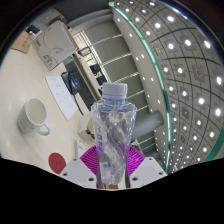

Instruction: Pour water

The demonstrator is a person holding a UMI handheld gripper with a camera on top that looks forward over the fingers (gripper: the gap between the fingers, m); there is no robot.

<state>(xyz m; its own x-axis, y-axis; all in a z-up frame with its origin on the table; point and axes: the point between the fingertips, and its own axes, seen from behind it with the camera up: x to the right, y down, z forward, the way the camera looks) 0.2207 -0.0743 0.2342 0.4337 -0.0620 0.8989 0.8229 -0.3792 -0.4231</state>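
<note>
A clear plastic water bottle (113,130) with a pale cap stands up between my fingers, and my gripper (112,165) is shut on its lower body. The magenta pads (93,160) press against both sides of the bottle. It is held above the desk, tilted slightly. A white mug (35,115) sits on the pale desk off to the left of the bottle, its handle toward me. A small red round thing (57,160), perhaps a cap, lies on the desk just left of my left finger.
Beyond the mug lie a white paper or booklet (65,95) and a dark keyboard-like object (72,82). A white box-shaped device (52,45) stands farther back. Desks and chairs stretch away behind, under a ceiling with rows of lights (175,60).
</note>
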